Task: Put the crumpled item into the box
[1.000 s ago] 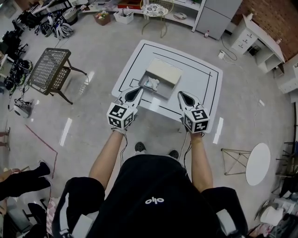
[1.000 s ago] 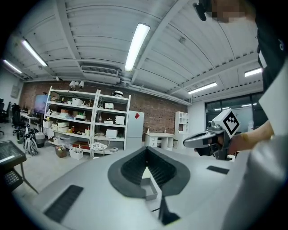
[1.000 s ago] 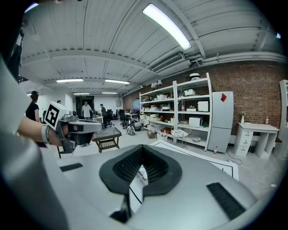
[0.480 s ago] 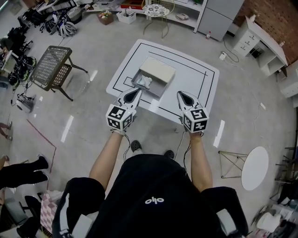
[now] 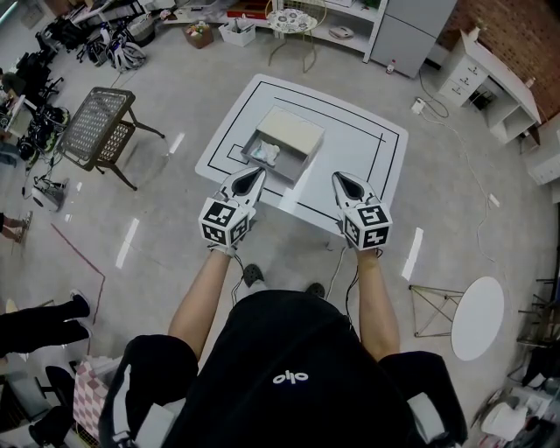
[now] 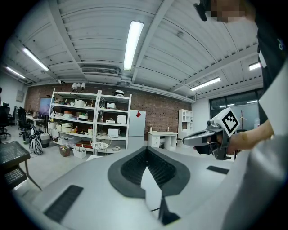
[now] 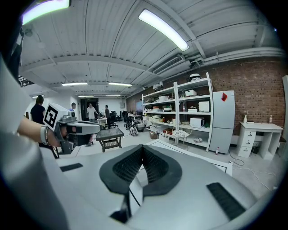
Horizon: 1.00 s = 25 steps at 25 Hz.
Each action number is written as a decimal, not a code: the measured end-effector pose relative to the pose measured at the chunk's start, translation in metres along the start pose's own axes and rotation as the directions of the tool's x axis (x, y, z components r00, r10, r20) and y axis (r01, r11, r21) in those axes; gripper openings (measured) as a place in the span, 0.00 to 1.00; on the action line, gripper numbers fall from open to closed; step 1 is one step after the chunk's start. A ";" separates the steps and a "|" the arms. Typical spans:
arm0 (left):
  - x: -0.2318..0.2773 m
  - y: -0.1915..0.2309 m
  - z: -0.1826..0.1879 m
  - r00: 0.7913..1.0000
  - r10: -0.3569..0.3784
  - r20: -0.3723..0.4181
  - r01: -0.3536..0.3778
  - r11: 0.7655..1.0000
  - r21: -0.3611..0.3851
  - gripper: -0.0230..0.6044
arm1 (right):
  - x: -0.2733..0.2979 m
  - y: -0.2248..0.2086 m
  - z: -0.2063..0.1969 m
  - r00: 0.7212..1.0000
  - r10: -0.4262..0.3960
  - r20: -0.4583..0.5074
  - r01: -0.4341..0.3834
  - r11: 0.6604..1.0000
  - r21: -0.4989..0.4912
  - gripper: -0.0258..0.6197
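In the head view a shallow grey box (image 5: pixel 293 133) sits on the white table (image 5: pixel 367 149), inside its black outline. A crumpled white item (image 5: pixel 265 153) lies in the open left end of the box; a cream lid covers the rest. My left gripper (image 5: pixel 254 171) is held over the table's near edge, just short of the box, jaws together and empty. My right gripper (image 5: pixel 341 178) hovers level with it further right, also shut on nothing. Each gripper view shows its own closed jaws, the left gripper (image 6: pixel 146 152) and the right gripper (image 7: pixel 143 149), pointing out at the room.
A wire-mesh side table (image 5: pixel 94 128) stands left of the white table. A round white table (image 5: pixel 478 306) and a folding stand (image 5: pixel 435 304) are at the right. Shelves (image 5: pixel 289 13) and a white cabinet (image 5: pixel 477 70) line the far wall. A person's legs (image 5: pixel 39 318) show at the left edge.
The table and box have slid slightly up and left in the head view, so they look a little farther away. Both grippers keep their pose and stay shut.
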State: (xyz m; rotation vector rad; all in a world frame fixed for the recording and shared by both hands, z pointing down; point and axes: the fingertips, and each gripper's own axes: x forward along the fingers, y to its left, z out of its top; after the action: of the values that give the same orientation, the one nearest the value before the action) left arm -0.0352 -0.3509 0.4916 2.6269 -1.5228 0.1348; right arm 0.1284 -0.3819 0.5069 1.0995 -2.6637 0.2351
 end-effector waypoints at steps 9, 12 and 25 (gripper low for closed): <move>0.000 -0.003 0.003 1.000 0.001 0.004 -0.001 1.000 0.006 0.04 | -0.005 0.000 0.002 1.000 0.005 0.004 -0.005 1.000 -0.018 0.05; -0.002 -0.002 0.004 1.000 0.001 0.005 -0.001 1.000 0.006 0.04 | -0.005 0.001 0.003 1.000 0.004 0.003 -0.004 1.000 -0.022 0.05; -0.001 0.000 0.004 1.000 0.000 0.005 0.000 1.000 0.008 0.04 | -0.004 0.001 0.002 1.000 0.004 0.003 -0.004 1.000 -0.024 0.05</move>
State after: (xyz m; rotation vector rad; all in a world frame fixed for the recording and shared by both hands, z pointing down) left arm -0.0354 -0.3510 0.4876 2.6357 -1.5268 0.1345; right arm 0.1296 -0.3791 0.5035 1.0875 -2.6647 0.2015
